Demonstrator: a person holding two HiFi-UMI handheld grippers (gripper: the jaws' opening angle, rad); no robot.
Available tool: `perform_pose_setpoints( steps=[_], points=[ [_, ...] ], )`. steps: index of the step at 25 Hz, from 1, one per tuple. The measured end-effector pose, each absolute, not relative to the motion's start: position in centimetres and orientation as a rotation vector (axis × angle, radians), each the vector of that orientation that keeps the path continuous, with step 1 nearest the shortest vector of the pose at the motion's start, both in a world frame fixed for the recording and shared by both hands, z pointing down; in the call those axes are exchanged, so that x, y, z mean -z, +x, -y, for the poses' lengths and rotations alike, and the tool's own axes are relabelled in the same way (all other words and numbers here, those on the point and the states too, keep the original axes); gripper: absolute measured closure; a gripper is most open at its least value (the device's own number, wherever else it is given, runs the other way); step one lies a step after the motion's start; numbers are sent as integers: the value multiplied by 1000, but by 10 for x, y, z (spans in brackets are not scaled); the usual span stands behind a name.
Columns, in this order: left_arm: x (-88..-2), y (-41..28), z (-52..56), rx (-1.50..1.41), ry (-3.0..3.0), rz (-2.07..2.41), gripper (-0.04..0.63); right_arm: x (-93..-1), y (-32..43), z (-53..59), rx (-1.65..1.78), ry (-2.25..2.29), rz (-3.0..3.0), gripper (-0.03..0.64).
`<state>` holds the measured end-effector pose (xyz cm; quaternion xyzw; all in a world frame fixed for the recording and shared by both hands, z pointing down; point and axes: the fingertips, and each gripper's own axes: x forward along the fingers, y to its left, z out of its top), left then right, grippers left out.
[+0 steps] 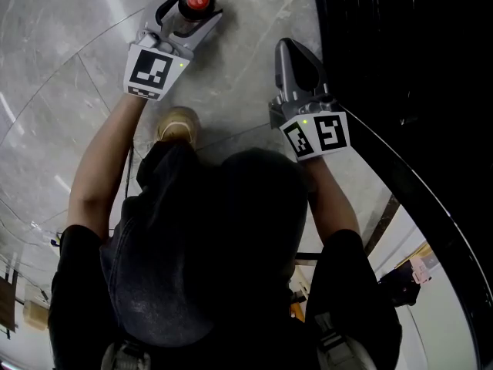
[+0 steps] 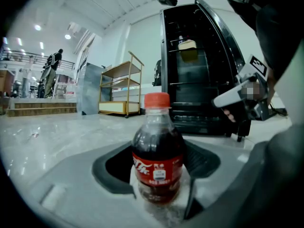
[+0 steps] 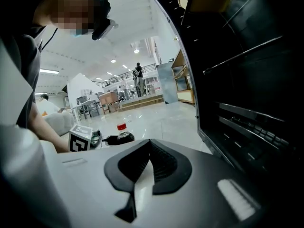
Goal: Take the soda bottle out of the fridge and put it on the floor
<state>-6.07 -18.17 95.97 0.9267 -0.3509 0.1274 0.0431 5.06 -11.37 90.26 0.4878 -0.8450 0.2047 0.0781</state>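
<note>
Head view first: one soda bottle (image 1: 199,0), red cap up, is seen clamped in the left gripper (image 1: 194,6), with the jaws spread wide and pressed on its sides. It's outside the fridge (image 1: 400,52), off to the fridge's left, over the floor (image 1: 77,45). The right gripper (image 1: 296,58) is held just beside the fridge, jaws pinched together on nothing. Two marker cubes (image 1: 156,69) are counted, one per gripper. The floor is done in glossy pale grey marble-look slabs.

Left gripper view: the one bottle (image 2: 157,160) is caught upright between the left gripper's (image 2: 159,148) two pads, dark cola and a red label showing. Whether its base touches the floor (image 2: 57,132) can't be told. One black fridge (image 2: 199,70) is seen behind it, its inside open to view, with one yellowish item (image 2: 186,49) on an upper shelf. One wooden shelf cart (image 2: 121,87) is parked left of the fridge, in a big white hall lit by ceiling lights (image 2: 37,27).

Right gripper view: the right gripper (image 3: 150,142) is shown shut tip to tip, empty. The fridge (image 3: 247,80) fills the right side, and the bottle (image 3: 122,131) is spotted to its left, over the shiny floor (image 3: 166,118).
</note>
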Motion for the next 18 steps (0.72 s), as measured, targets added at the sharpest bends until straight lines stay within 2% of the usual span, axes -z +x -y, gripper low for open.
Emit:
perform_pose_setpoints(
  steps=[18],
  points=[
    [-969,-61,175,-374,2831,1073,287,-911,47,114,-656,1481,2530,617]
  ],
)
